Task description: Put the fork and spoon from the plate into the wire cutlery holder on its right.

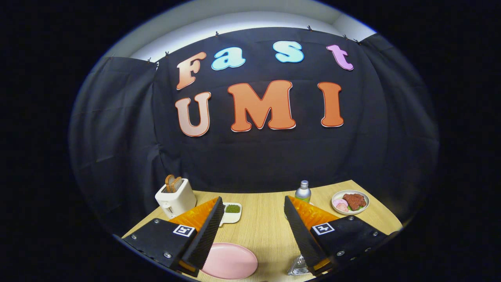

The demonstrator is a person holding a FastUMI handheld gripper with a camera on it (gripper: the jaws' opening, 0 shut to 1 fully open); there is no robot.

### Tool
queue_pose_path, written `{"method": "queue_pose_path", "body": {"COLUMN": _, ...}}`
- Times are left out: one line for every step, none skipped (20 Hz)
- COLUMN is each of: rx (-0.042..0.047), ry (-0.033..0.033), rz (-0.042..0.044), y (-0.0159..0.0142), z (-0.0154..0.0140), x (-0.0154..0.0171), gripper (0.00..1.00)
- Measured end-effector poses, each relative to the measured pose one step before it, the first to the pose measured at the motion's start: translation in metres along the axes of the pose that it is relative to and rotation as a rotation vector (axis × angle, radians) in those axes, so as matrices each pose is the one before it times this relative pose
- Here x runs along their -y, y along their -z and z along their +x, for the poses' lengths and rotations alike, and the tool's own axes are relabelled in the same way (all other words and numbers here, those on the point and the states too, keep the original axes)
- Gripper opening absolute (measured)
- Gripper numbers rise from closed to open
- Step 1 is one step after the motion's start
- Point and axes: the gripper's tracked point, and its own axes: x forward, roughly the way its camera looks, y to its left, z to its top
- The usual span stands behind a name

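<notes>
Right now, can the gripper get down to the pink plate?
Probably yes. The gripper is open above the table, and the pink plate lies just below between its fingers, with nothing over it. No fork or spoon is visible on it.

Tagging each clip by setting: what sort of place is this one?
Likely a staged kitchen tabletop in a recording booth: a toaster holding bread, a pink plate and a food dish on a wooden table, black cloth behind. The claw is open above the table.

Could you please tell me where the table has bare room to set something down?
The wooden table is bare between the open jaws of the gripper, from the pink plate back toward the wall. It is crowded by the toaster and white dish, and around the bottle and food plate.
</notes>
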Motion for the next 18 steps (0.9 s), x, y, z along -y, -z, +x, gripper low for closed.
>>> {"method": "queue_pose_path", "body": {"rx": -0.00074, "ry": -0.00420, "rz": -0.00136, "y": 0.00194, "z": -0.00031, "x": -0.00302, "gripper": 0.93}}
{"method": "queue_pose_path", "body": {"rx": -0.00158, "ry": -0.00514, "rz": -0.00064, "y": 0.00218, "z": 0.00036, "x": -0.00280, "gripper": 0.93}}
{"method": "queue_pose_path", "body": {"rx": -0.00122, "ry": -0.00167, "rz": -0.00216, "y": 0.00097, "z": 0.00022, "x": -0.00200, "gripper": 0.93}}
{"method": "queue_pose_path", "body": {"rx": 0.00084, "ry": -0.00618, "rz": -0.00362, "y": 0.00042, "z": -0.00079, "x": -0.00206, "gripper": 0.93}}
{"method": "queue_pose_path", "body": {"rx": 0.00525, "ry": -0.00288, "rz": -0.00654, "y": 0.00013, "z": 0.00113, "x": -0.00197, "gripper": 0.93}}
{"method": "queue_pose_path", "body": {"rx": 0.00938, "ry": -0.00718, "rz": -0.00759, "y": -0.00141, "z": 0.00029, "x": -0.00234, "gripper": 0.93}}
{"method": "queue_pose_path", "body": {"rx": 0.00893, "ry": -0.00311, "rz": -0.01102, "y": -0.00095, "z": 0.00054, "x": -0.00189, "gripper": 0.93}}
{"method": "queue_pose_path", "body": {"rx": 0.00615, "ry": -0.00211, "rz": -0.00744, "y": 0.00023, "z": -0.00041, "x": -0.00075, "gripper": 0.93}}
{"method": "queue_pose_path", "body": {"rx": 0.00307, "ry": -0.00431, "rz": -0.00510, "y": -0.00032, "z": -0.00014, "x": -0.00154, "gripper": 0.93}}
{"method": "queue_pose_path", "body": {"rx": -0.00037, "ry": -0.00111, "rz": -0.00163, "y": 0.00067, "z": 0.00010, "x": -0.00070, "gripper": 0.93}}
{"method": "queue_pose_path", "body": {"rx": -0.00022, "ry": -0.00073, "rz": 0.00105, "y": 0.00098, "z": 0.00063, "x": -0.00065, "gripper": 0.93}}
{"method": "queue_pose_path", "body": {"rx": -0.00100, "ry": 0.00316, "rz": 0.00160, "y": 0.00080, "z": 0.00033, "x": 0.00115, "gripper": 0.93}}
{"method": "queue_pose_path", "body": {"rx": -0.00131, "ry": 0.00079, "rz": 0.00388, "y": 0.00082, "z": 0.00110, "x": 0.00027, "gripper": 0.93}}
{"method": "queue_pose_path", "body": {"rx": -0.00067, "ry": 0.00198, "rz": 0.00372, "y": 0.00068, "z": 0.00069, "x": 0.00070, "gripper": 0.93}}
{"method": "queue_pose_path", "body": {"rx": -0.00179, "ry": -0.00033, "rz": 0.00153, "y": 0.00140, "z": 0.00012, "x": 0.00026, "gripper": 0.93}}
{"method": "queue_pose_path", "body": {"rx": -0.00172, "ry": 0.00532, "rz": -0.00268, "y": 0.00130, "z": 0.00110, "x": 0.00186, "gripper": 0.93}}
{"method": "queue_pose_path", "body": {"rx": -0.00268, "ry": 0.00262, "rz": -0.00269, "y": 0.00141, "z": 0.00049, "x": 0.00138, "gripper": 0.93}}
{"method": "queue_pose_path", "body": {"rx": -0.00289, "ry": 0.00283, "rz": -0.00200, "y": 0.00181, "z": 0.00058, "x": 0.00092, "gripper": 0.93}}
